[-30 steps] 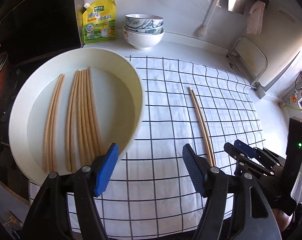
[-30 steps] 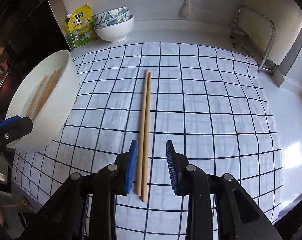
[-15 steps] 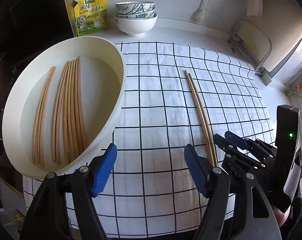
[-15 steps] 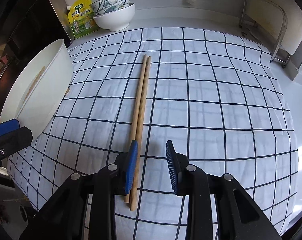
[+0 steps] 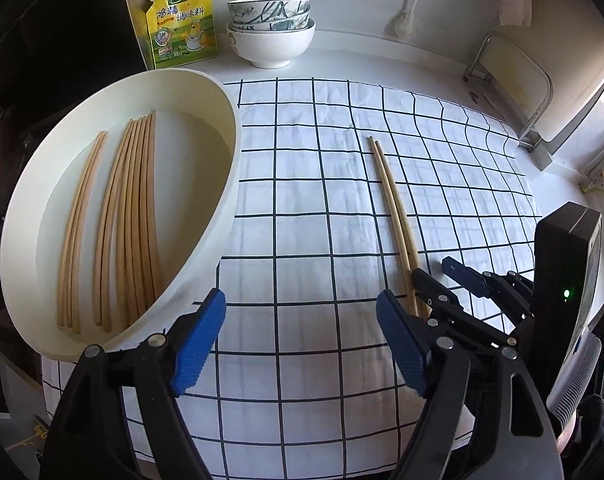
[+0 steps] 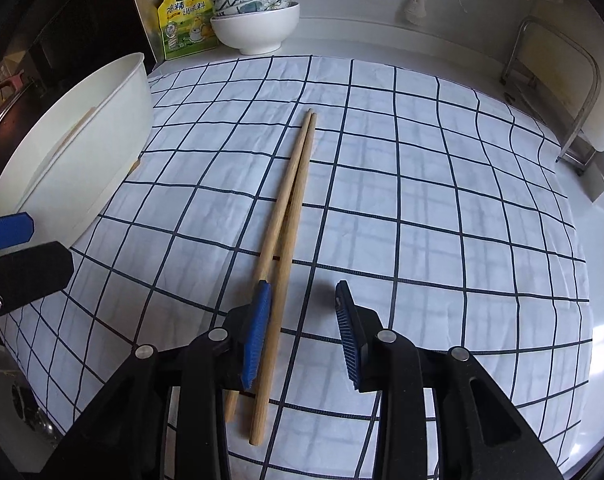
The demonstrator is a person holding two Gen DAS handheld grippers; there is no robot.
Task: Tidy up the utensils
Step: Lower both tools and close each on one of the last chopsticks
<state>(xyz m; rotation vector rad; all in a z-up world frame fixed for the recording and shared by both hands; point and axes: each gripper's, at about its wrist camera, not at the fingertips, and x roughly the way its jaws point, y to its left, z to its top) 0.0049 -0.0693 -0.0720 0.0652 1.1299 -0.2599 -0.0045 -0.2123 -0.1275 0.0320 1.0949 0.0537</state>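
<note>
Since a second ago the right gripper (image 6: 298,332) has come down lower over the pair of long pale wooden chopsticks (image 6: 292,208), whose near ends now run past its left blue pad and under the frame, one stick between the pads and the other hidden behind the left pad.

Across the white bench (image 5: 381,56) lies a white cloth with a dark grid (image 5: 321,200). On its left edge sits the large round white basin (image 5: 226,184), holding eight more wooden chopsticks (image 5: 130,220) laid lengthwise, two apart on the left and six bunched together. At the far side stand a stack of white and patterned bowls (image 5: 270,32) and, just left of it, a yellow-green seasoning pouch (image 5: 180,24).

The loose pair lies right of the basin, well apart from it, tips pointing far. The right gripper's jaws stand partly open around the near ends, not pressing them. The left gripper (image 5: 302,344) hovers near the basin's near rim, jaws wide open, holding nothing.
</note>
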